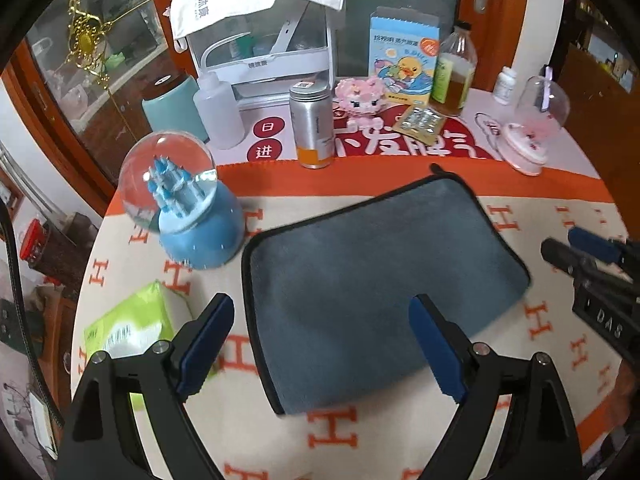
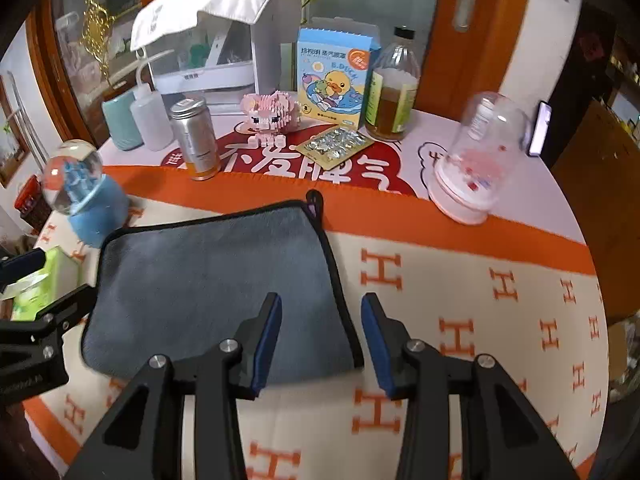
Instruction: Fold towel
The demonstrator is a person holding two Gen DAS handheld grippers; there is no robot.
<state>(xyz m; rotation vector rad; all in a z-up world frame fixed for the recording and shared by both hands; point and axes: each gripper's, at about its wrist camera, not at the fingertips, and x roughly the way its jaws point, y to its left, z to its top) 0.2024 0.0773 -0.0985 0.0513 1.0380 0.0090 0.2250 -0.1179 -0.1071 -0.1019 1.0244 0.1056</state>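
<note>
Flat on the blanket (image 1: pixel 520 420), the folded towel (image 1: pixel 372 280) lies beneath both released grippers, left gripper (image 1: pixel 320 344) and right gripper (image 2: pixel 320 340).

Towel (image 1: pixel 372 280): plush matt grey-blue cloth, black stitched edging. Blanket (image 1: pixel 532 344): soft woven cloth. Can (image 1: pixel 314 126): brushed metal. Snow globe (image 1: pixel 168 176): glossy, clear.
</note>
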